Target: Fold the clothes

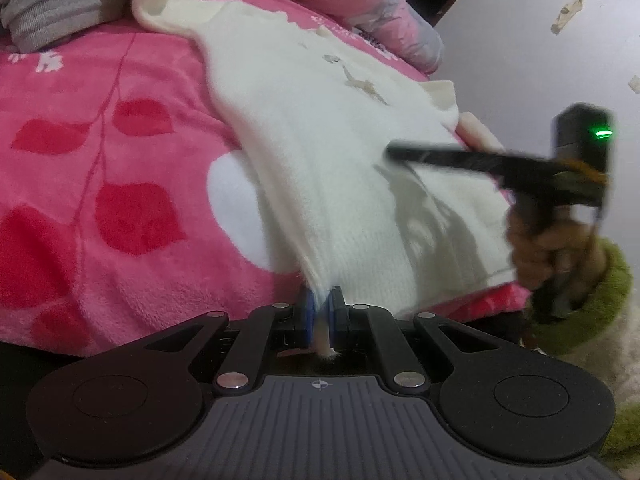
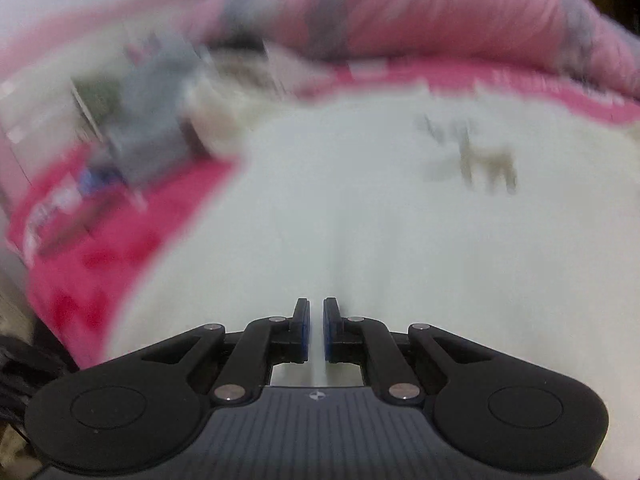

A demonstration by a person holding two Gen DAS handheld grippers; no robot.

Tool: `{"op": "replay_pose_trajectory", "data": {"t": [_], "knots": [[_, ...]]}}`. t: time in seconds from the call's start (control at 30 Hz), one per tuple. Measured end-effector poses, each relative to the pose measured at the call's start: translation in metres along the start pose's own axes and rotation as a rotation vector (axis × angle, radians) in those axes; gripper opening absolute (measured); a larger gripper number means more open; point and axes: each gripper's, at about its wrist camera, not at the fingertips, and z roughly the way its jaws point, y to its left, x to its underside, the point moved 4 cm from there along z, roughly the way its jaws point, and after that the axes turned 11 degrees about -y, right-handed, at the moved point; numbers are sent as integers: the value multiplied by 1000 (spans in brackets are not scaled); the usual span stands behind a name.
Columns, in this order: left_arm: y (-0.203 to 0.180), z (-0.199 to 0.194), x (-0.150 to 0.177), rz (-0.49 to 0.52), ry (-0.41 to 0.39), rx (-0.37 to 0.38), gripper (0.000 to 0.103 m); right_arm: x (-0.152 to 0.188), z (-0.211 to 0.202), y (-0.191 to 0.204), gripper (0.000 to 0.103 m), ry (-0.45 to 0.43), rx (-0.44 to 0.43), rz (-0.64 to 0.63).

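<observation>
Left gripper (image 1: 319, 300) pinches the white sweater (image 1: 320, 152) hem; right gripper (image 2: 316, 312), jaws nearly closed, seems clamped on fabric; keep both edges level and taut over the pink blanket (image 1: 100, 160).

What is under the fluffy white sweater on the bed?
The white sweater lies on a pink blanket with red leaf shapes. The blanket shows all around the sweater's left side. What the blanket looks like right beneath the sweater is covered.

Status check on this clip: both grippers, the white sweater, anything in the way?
Left gripper shut on white sweater hem. Right gripper shut, nothing visibly clamped, above the sweater. Sweater lies on pink blanket. Grey garment lies apart.
</observation>
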Motion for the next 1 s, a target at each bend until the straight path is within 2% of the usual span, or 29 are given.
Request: {"op": "replay_pose_trajectory", "data": {"t": [0.07,0.13,0.23,0.3,0.37,0.43,0.53,0.57,0.6,0.67,0.73,0.8,0.83,0.9,1.0], "knots": [[4,-1,0,-16,-2,24,5,20,-17,3,6,6,-9,-30],[7,-1,1,-26,0,48,5,36,-42,8,6,49,-4,-58],[12,1,2,-52,8,78,5,60,-63,13,6,218,-20,-8],[15,1,2,-66,11,98,5,63,-71,16,6,280,-10,-43],[15,-1,1,-78,13,109,6,42,-77,22,6,235,-14,-69],[15,-4,0,-84,5,113,6,9,-74,28,6,121,-39,-77],[12,-8,0,-75,-11,110,6,-24,-42,33,6,-6,-14,-77],[11,-9,0,-70,-15,107,6,-26,-27,33,6,-18,-9,-70],[11,-10,1,-68,-19,104,6,-28,-12,34,6,-29,-4,-62],[12,-10,2,-73,-20,101,6,-10,16,39,7,47,-36,-39],[15,-9,4,-83,-18,104,6,13,13,53,8,35,-49,-56],[21,-6,6,-102,-11,116,6,23,-3,74,8,42,-74,-159],[23,-5,7,-112,-8,125,6,24,-10,78,8,64,-103,-164],[27,-5,7,-126,-5,146,6,19,-18,77,8,101,-146,-123],[29,-9,7,-131,-12,173,7,-8,-13,70,8,49,-143,-68]]}}
